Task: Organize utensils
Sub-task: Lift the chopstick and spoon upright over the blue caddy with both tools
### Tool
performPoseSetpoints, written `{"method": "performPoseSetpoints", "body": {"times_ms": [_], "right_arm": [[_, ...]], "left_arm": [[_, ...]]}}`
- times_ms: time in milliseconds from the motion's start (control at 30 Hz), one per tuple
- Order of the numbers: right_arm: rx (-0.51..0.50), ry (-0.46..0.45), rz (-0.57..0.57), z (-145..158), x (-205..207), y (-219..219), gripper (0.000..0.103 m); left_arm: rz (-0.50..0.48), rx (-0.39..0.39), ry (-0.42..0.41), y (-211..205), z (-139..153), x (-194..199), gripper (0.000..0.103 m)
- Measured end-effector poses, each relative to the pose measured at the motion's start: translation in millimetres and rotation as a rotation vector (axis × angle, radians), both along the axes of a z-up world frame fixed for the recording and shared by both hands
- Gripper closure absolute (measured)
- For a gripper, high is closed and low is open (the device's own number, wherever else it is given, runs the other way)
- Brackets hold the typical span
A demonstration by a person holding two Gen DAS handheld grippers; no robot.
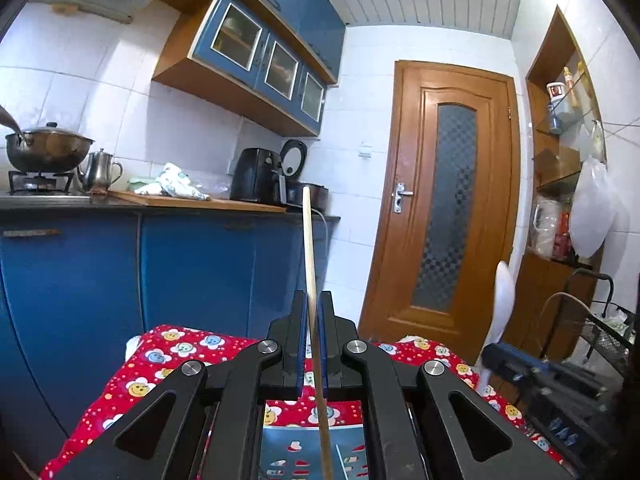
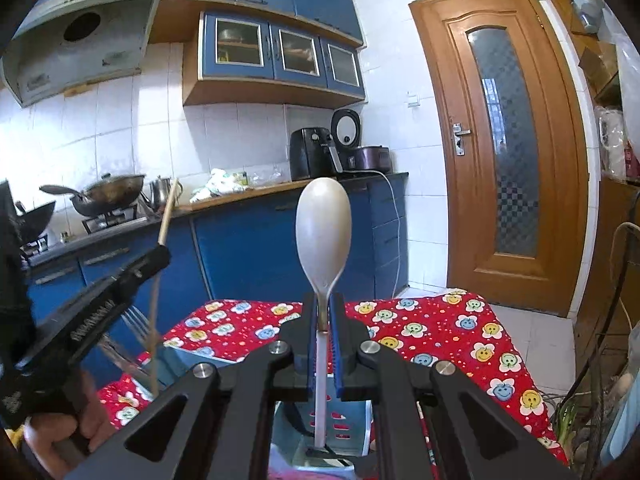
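Tablecloth [image 2: 440, 332]: red, printed with smiley-faced flowers in blue, yellow and white, plus small dots. Holder [image 2: 344, 420]: pale blue with red slot-like marks. Spoon [image 2: 323, 232]: pearly off-white bowl, white handle. Chopstick [image 1: 310, 264]: pale wood tone. Grippers, left [image 1: 313, 344] and right [image 2: 325, 344]: black bodies, blue finger pads, silver pivot screws. Cabinets [image 1: 192, 268]: deep blue fronts, wood-brown trim above. Door [image 1: 448, 208]: orange-brown wood, glass panel in a checkered texture. Wall tiles [image 2: 120, 132]: white. Pot [image 1: 46, 148]: dark, tarnished metal. Air fryer [image 2: 310, 154]: black.
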State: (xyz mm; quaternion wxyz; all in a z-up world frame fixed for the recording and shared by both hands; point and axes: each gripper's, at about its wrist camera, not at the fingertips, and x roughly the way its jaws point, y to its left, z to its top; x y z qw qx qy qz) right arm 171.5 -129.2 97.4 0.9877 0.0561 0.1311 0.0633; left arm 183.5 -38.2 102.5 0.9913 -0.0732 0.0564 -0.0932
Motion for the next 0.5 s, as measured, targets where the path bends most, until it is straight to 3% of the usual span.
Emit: {"method": "performPoseSetpoints", "body": {"times_ms": [500], "right_arm": [[-0.063,0.052,-0.002,-18.9,10.7,5.3,0.095]], "left_arm": [[0.003,-0.044,-0.034,1.2,-2.8,-2.8,0.099]]}}
